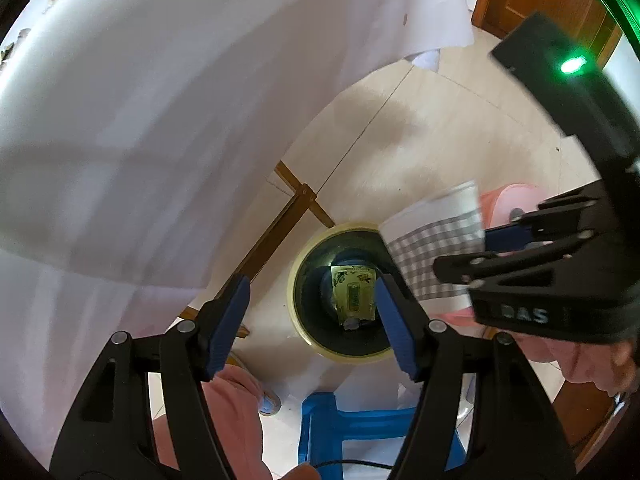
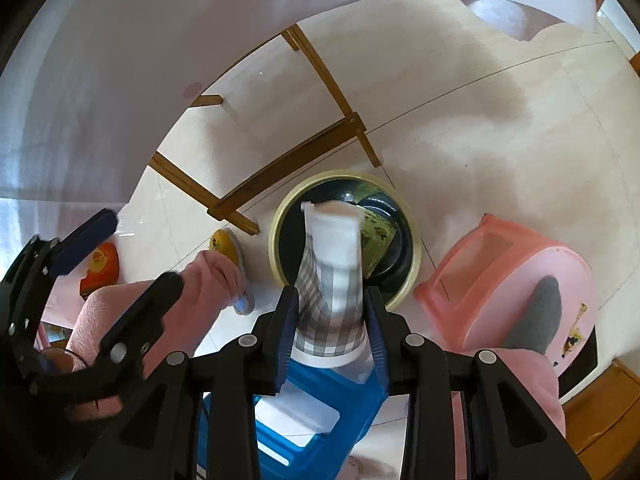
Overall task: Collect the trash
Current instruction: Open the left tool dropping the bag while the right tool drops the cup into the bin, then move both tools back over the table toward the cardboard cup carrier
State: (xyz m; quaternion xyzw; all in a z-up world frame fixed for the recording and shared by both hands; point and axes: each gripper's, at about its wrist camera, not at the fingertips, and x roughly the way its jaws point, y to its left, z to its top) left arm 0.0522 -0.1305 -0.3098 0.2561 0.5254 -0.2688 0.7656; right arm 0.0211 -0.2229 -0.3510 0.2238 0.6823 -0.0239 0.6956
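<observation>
Both tongs hang above the bin rim (image 2: 416, 256): right tongs (image 2: 331, 336) clamp a checked cup (image 2: 332, 280), left tongs (image 1: 312, 320) gape empty.

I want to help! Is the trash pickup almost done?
Partly. A yellow wrapper already lies in the trash bin. The right hand-held gripper grips a checkered paper cup above the bin, not yet dropped. The left hand-held gripper is open, empty.

Cup (image 2: 332, 280) above bin (image 2: 412, 256)
</observation>
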